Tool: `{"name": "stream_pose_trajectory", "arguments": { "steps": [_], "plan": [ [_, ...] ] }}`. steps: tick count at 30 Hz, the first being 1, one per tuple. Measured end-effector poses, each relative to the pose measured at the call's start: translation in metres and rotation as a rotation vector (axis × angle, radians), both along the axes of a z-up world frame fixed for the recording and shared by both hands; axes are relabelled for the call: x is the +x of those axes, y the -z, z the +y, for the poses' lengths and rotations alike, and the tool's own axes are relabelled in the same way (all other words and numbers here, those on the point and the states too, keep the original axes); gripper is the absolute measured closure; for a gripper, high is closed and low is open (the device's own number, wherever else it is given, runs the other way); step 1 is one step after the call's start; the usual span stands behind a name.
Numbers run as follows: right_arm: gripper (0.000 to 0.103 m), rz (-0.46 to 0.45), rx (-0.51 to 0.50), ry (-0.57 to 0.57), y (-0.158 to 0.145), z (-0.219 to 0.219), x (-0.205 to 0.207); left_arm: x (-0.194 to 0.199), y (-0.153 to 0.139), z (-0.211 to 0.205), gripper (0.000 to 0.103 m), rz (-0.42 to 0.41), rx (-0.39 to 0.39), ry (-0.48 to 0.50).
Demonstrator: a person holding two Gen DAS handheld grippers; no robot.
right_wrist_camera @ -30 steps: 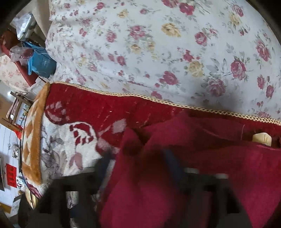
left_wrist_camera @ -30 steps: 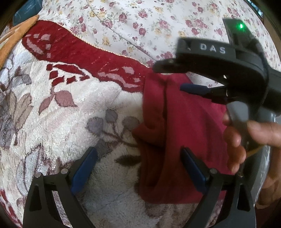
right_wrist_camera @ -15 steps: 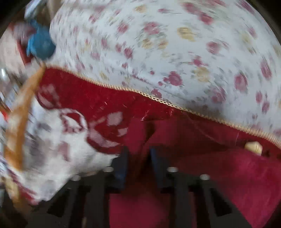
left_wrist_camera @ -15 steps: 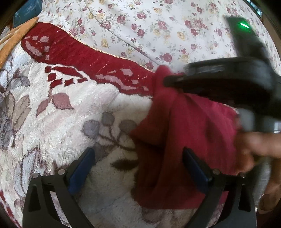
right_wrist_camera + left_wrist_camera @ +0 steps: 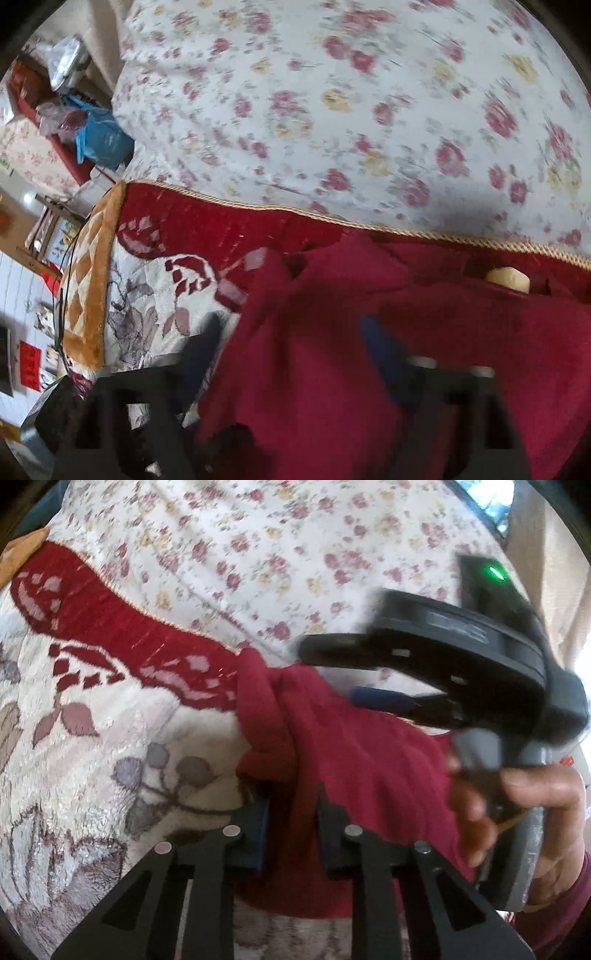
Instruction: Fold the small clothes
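A dark red small garment (image 5: pixel 362 746) lies bunched on a plush floral blanket (image 5: pixel 92 760). My left gripper (image 5: pixel 291 805) is shut on the garment's near edge, with a fold of red cloth pinched between the blue pads. My right gripper (image 5: pixel 332 679) shows from the side in the left wrist view, above the garment's far edge, jaws apart. In the right wrist view the right gripper (image 5: pixel 291 339) is open and blurred, with the garment (image 5: pixel 332 369) spread under and between its fingers. A cream tag (image 5: pixel 508 280) shows at the garment's far right.
A floral quilt (image 5: pixel 351 110) lies beyond the blanket's dark red border (image 5: pixel 207 221). The blanket's orange-patterned edge (image 5: pixel 88 280) drops off at the left, with a blue bag (image 5: pixel 103 138) and clutter beyond. A hand (image 5: pixel 535 812) holds the right gripper's handle.
My left gripper has closed from wide open onto the garment's near edge. My right gripper was shut on the garment's far edge half a second ago and has opened again.
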State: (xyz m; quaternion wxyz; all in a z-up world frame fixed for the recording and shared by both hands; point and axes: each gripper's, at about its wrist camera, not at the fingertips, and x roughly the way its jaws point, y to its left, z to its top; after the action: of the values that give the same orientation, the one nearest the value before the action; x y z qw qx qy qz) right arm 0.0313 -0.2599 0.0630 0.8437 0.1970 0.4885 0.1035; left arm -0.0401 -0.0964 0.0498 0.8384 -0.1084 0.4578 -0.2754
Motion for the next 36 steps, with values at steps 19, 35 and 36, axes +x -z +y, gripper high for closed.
{"name": "stream_pose_trajectory", "arguments": {
  "steps": [19, 35, 36],
  "plan": [
    [0.081, 0.032, 0.019, 0.054, 0.024, -0.015, 0.011, -0.012, -0.006, -0.013, 0.036, -0.014, 0.094, 0.001],
    [0.085, -0.135, 0.207, 0.104, -0.046, -0.104, -0.076, -0.064, -0.059, -0.071, 0.087, -0.128, 0.096, 0.145],
    [0.085, -0.144, 0.204, 0.114, -0.051, -0.114, -0.085, -0.069, -0.064, -0.084, 0.087, -0.135, 0.106, 0.166]
  ]
}}
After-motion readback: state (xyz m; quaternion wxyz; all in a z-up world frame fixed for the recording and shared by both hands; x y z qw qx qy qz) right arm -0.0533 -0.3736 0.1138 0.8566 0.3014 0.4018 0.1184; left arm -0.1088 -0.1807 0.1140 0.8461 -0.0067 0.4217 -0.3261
